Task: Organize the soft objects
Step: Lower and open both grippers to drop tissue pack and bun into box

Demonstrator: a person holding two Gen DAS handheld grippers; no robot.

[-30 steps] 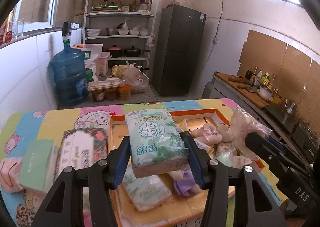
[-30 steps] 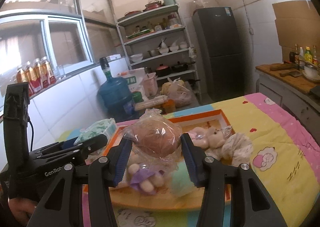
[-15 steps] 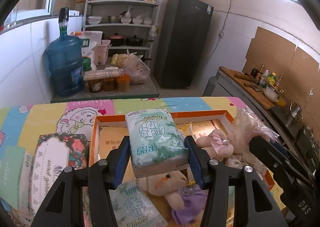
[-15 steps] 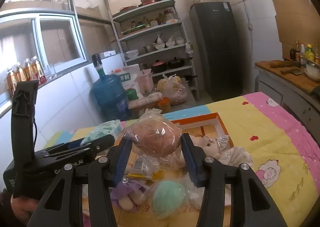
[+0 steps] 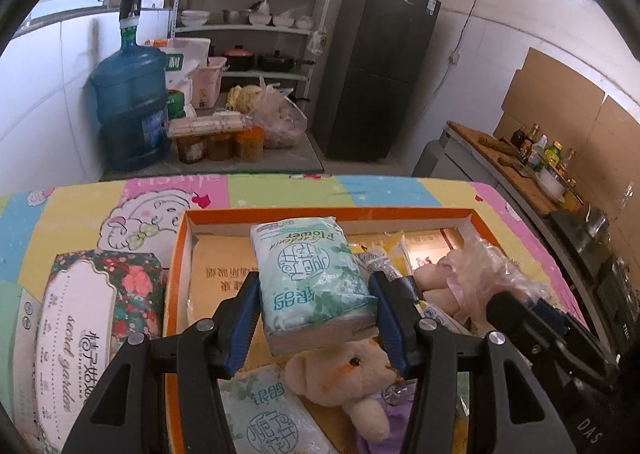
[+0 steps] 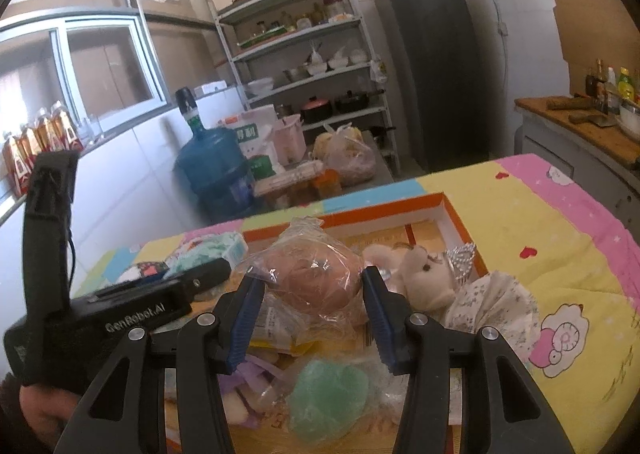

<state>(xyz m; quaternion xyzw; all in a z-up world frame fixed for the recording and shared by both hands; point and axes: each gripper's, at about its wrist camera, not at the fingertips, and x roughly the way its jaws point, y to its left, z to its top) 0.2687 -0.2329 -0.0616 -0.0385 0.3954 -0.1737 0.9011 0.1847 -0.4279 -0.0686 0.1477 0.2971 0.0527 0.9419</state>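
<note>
Orange-rimmed box (image 5: 176,294) on a cartoon-print cloth (image 5: 280,191) serves as the collection tray. Left gripper (image 5: 316,318) is clamped about half-wide on a green tissue pack (image 5: 312,274), pads pressing both its sides; the pack rides above the box's middle, off the floor. Right gripper (image 6: 312,318) is clamped likewise on a brown round item in clear wrap (image 6: 316,278), held over the box's near half.

Step, by my reading: both loads carried in over the box, placement not yet made. Next move calls for lowering each into a free patch and releasing. Bare floor shows at 10 o'clock of the tissue pack; the bear (image 5: 348,378) crowds 6 o'clock.

Floral tissue box (image 5: 88,330) sits outside the box at 9 o'clock. Crowned plush (image 6: 432,278) lies at 3 o'clock of the wrapped item.

Hard to make out: what the wrapped brown thing is; the green blob (image 6: 328,398) under plastic. Box's near edge is cut off by the jaws.
</note>
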